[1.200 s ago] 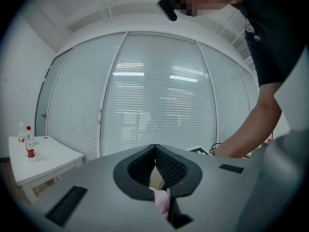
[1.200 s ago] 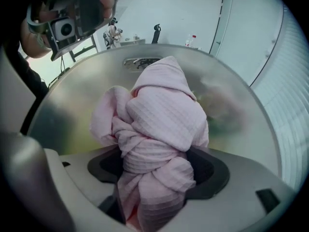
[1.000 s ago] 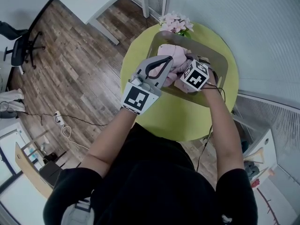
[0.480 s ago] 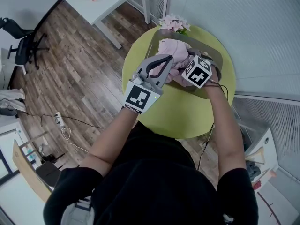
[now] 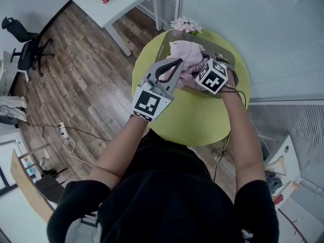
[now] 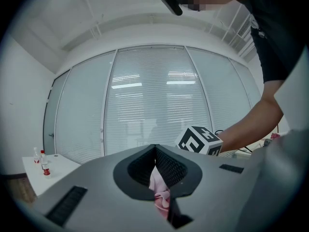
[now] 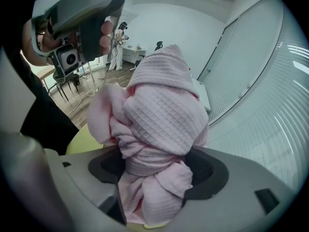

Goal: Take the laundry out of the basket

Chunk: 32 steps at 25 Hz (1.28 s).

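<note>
Now left gripper (image 6: 157,174) and right gripper (image 7: 154,174) both clamp bunched waffle-knit laundry (image 7: 164,105) (soft pink).

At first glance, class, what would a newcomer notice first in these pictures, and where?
The pink waffle-weave laundry, clamped thick in the right gripper, fills that gripper's view. In the head view it stands up out of a grey basket on a round yellow-green table, with the left gripper pinching a fold too.

Free: bare green table (image 5: 190,123) below the basket (image 5: 226,54), frame centre.
Blocked: flowers (image 5: 185,24) beside the basket's upper rim; glass wall (image 5: 268,24) right.
</note>
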### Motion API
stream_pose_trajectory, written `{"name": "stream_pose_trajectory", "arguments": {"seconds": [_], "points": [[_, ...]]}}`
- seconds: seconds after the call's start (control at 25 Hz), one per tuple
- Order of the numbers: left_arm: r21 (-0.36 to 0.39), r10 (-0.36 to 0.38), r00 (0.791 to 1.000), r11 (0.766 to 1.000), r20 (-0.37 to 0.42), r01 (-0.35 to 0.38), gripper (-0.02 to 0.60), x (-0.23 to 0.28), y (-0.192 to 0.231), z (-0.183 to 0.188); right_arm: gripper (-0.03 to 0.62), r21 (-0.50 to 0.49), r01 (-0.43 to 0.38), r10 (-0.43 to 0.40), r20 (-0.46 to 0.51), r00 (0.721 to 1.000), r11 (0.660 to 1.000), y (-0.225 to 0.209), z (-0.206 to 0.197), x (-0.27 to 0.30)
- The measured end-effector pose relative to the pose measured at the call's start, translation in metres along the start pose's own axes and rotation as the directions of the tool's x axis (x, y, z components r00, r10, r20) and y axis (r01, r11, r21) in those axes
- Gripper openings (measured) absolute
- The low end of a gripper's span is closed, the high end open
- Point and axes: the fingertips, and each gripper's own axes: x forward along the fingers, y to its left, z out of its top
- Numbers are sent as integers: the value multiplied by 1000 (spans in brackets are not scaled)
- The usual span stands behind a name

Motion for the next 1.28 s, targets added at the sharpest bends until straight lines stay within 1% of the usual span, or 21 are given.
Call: {"name": "stream_pose_trajectory", "arguments": {"seconds": [0.2,0.44,0.6,0.76,0.96,1.28], "points": [[10,20,1000,1000,14,-20,11,-17,-13,14,383,-11,24,-24,21,1000,1000,8,5,-23],[36,56,998,998,14,-57,11,-44,-27,24,382,-51,41,-40,29,999,998,26,16,-42],[46,49,998,998,24,-50,11,-55,-28,31,380,-55,68,-67,28,997,996,32,24,-53],[36,21,999,999,48,-23,11,-63,-25,40,379,-47,107,-106,23,994,993,31,36,-66],[40,-38,997,999,70,35,11,-73,-32,48,377,-32,172,-172,11,985,985,32,46,-85],[57,-133,984,990,118,127,11,-102,-41,61,377,7,287,-287,-32,958,958,52,62,-114]]}}
